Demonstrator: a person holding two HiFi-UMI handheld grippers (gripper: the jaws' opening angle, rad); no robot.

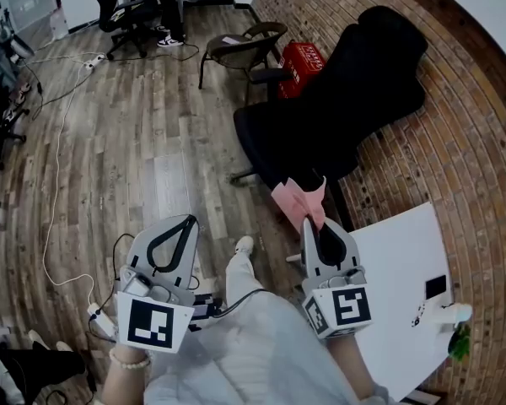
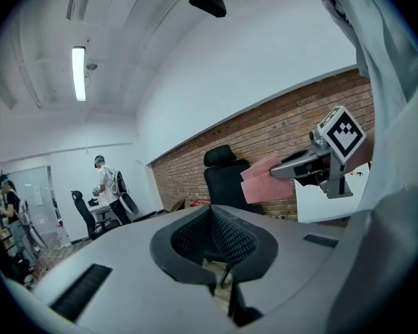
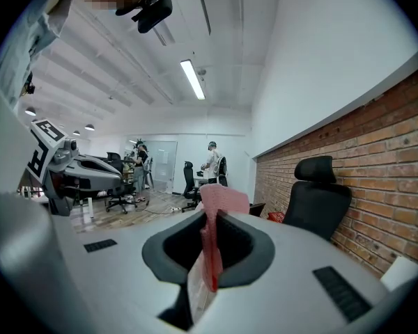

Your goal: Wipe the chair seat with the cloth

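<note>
Right gripper (image 3: 210, 223): closed on the pink cloth (image 3: 221, 199). In the right gripper view I see the fabric run as a strip between my two jaws and bunch above their tips.

Left gripper (image 2: 213, 211): jaws drawn together, nothing between them. I hold it over the wooden floor (image 1: 126, 142), well apart from the black office chair (image 1: 354, 83).

Location of cloth: the head view places it at the near edge of the chair seat (image 1: 266, 142). I cannot tell whether it touches the seat or hangs above it.

Differences between views:
- Only the head view shows the seat. Both gripper views show just the chair's backrest and headrest against the brick wall (image 3: 390, 138), as the gripper bodies hide everything lower.
- The left gripper view shows my right gripper from the side, the cloth jutting from its tips toward the chair.
- Only the head view shows the white table (image 1: 401, 260) beside me and the red crate (image 1: 302, 64) behind the chair.
- People (image 3: 212, 160) stand at the far end of the room in the gripper views, too small for detail.

The chair's base is mostly hidden beneath the seat.
</note>
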